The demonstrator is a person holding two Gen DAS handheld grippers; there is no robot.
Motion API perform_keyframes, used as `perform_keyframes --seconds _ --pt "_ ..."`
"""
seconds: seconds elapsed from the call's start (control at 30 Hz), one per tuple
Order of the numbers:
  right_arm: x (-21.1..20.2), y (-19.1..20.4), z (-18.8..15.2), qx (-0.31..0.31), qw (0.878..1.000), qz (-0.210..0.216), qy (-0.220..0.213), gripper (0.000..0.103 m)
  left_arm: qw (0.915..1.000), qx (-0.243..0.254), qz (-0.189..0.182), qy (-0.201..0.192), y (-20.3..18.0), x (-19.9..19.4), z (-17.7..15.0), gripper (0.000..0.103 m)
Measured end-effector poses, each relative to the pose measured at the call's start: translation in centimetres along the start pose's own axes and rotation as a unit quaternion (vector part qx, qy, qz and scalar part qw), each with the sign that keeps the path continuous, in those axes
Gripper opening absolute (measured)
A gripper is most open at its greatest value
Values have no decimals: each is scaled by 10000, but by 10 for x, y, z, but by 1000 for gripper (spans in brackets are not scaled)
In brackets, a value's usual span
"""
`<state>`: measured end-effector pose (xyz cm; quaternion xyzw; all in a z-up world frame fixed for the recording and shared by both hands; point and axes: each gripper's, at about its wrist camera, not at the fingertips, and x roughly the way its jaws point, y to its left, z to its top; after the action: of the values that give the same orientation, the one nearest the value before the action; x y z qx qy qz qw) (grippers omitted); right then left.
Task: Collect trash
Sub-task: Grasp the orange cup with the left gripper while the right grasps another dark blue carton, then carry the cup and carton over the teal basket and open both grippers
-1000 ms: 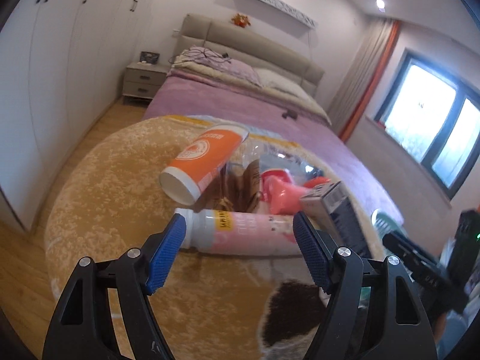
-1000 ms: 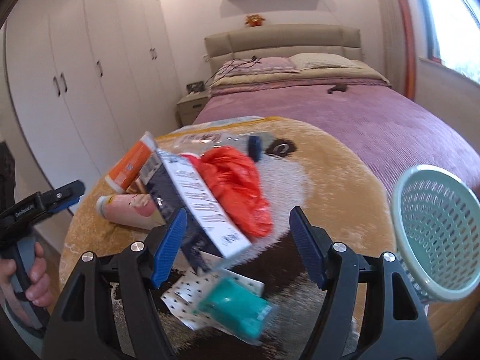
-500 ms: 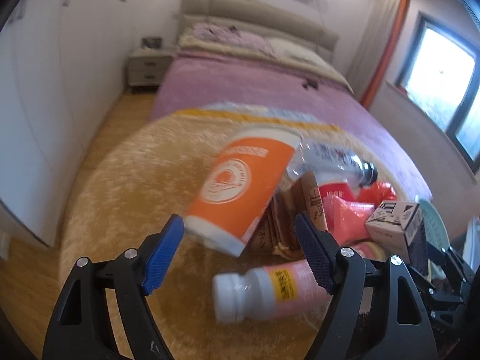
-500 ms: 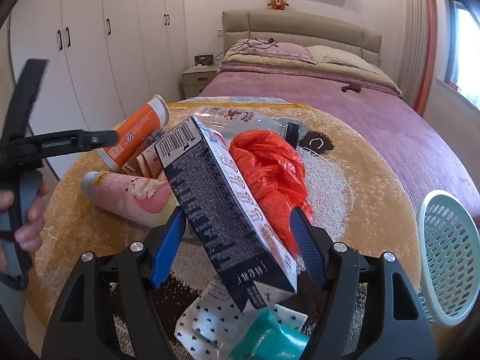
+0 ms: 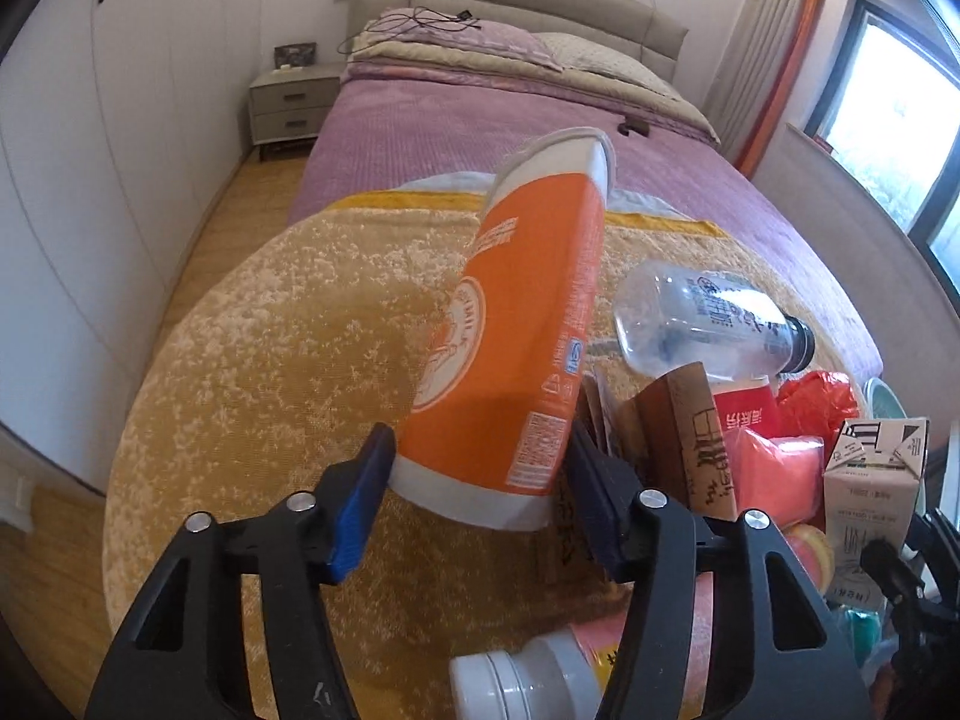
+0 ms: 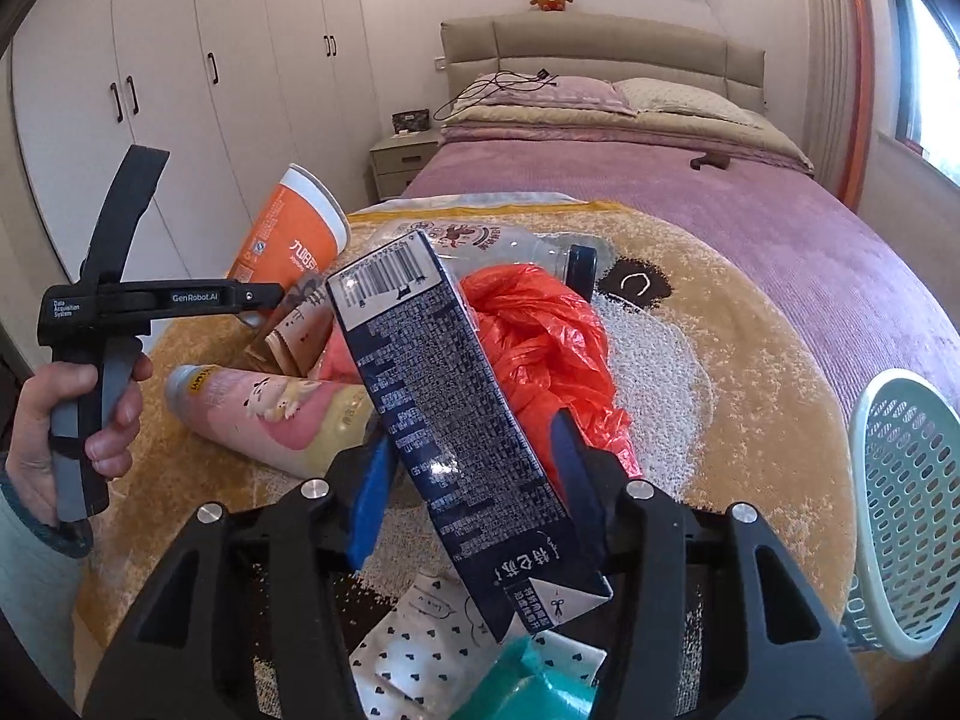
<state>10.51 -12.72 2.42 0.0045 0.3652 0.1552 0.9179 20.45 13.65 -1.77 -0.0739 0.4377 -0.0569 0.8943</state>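
- The left gripper [image 5: 480, 498] has its blue-padded jaws pinching the white base of a tall orange paper cup with white print [image 5: 516, 348], which tilts up toward 12 o'clock, clear of the round golden plush rug [image 5: 288, 348].
- The right gripper [image 6: 474, 498] has its jaws clamped on a dark navy rectangular milk carton with a barcode end [image 6: 444, 396], which leans toward 11 o'clock.
- In the left wrist view, a brown torn cardboard piece [image 5: 684, 420] lies just at 3 o'clock of the cup's base, and a clear plastic bottle with a dark cap [image 5: 708, 324] lies at 2 o'clock.
- A pink drink bottle with a grey cap [image 6: 270, 414] lies on its side on the rug at 9 o'clock of the carton.
- A crumpled red plastic bag [image 6: 540, 348] sits behind the carton, touching it.
- A white polka-dot wrapper [image 6: 420, 648] and a teal packet [image 6: 540, 690] lie beneath the right gripper at 6 o'clock.
- A pale green perforated plastic basket [image 6: 900, 510] lies at 3 o'clock, on the rug's edge.
- A purple-covered bed [image 6: 660, 180] lies beyond, at 12 o'clock.
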Motion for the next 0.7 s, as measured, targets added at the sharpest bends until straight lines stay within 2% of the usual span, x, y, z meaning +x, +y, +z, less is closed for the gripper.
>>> perform_keyframes --seconds 0.03,0.1,0.4,0.57,0.7 --pt "-1 0 0 6 10000 55 -30 36 10000 -9 -5 -68 0 -1 -1 55" --pt "-3 0 1 44 9999 100 -60 32 9998 -21 -2 -185 1 -5 -3 54" --pt "-30 -2 8 190 9982 260 -506 32 9958 -116 -226 -883 -6 -54 -16 52" --pt "-50 -11 6 344 9965 274 -705 32 9921 -41 -391 -1187 -25 -83 -24 52" --pt "-67 -27 5 540 9944 233 -876 32 9880 30 -698 -1376 -48 -103 -26 52"
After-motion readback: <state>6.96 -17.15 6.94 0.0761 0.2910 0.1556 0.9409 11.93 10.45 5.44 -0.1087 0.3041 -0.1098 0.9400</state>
